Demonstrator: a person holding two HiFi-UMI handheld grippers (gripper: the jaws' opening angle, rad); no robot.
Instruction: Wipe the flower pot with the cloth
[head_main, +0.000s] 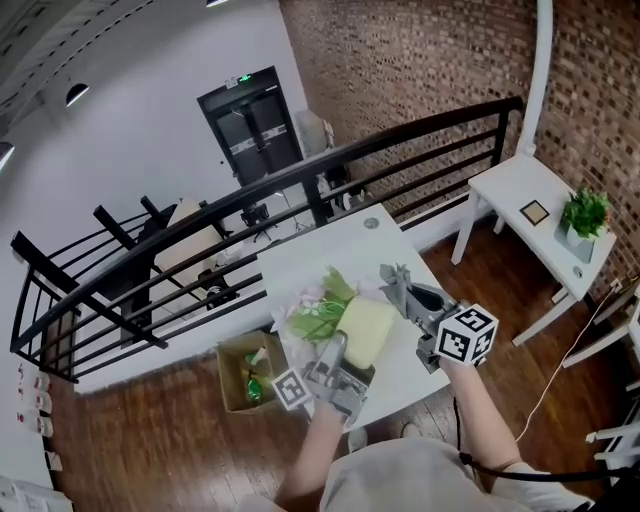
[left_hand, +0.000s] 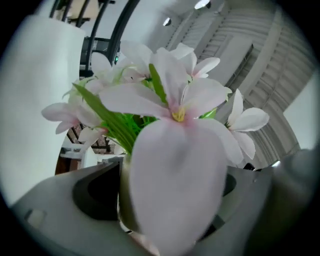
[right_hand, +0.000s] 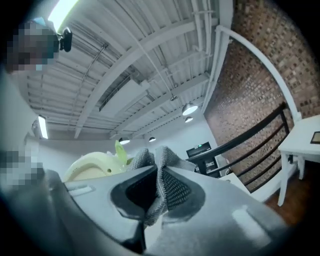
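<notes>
A pale yellow-green flower pot (head_main: 366, 330) with white-pink flowers (head_main: 318, 310) is held tilted above the white table (head_main: 330, 255). My left gripper (head_main: 350, 362) is shut on the pot from below. In the left gripper view the flowers (left_hand: 175, 100) fill the picture, and a large petal hides most of the pot (left_hand: 125, 200) between the jaws of the left gripper (left_hand: 170, 200). My right gripper (head_main: 402, 292) is shut on a grey cloth (head_main: 392, 278) just right of the pot. In the right gripper view the cloth (right_hand: 162, 180) is pinched in the right gripper (right_hand: 157, 192), with the pot (right_hand: 95, 167) close on the left.
A black railing (head_main: 200, 240) runs behind the table. An open cardboard box (head_main: 245, 375) sits on the wooden floor to the table's left. A white side table (head_main: 520, 190) by the brick wall carries a small potted plant (head_main: 585, 215) and a framed square (head_main: 535, 210).
</notes>
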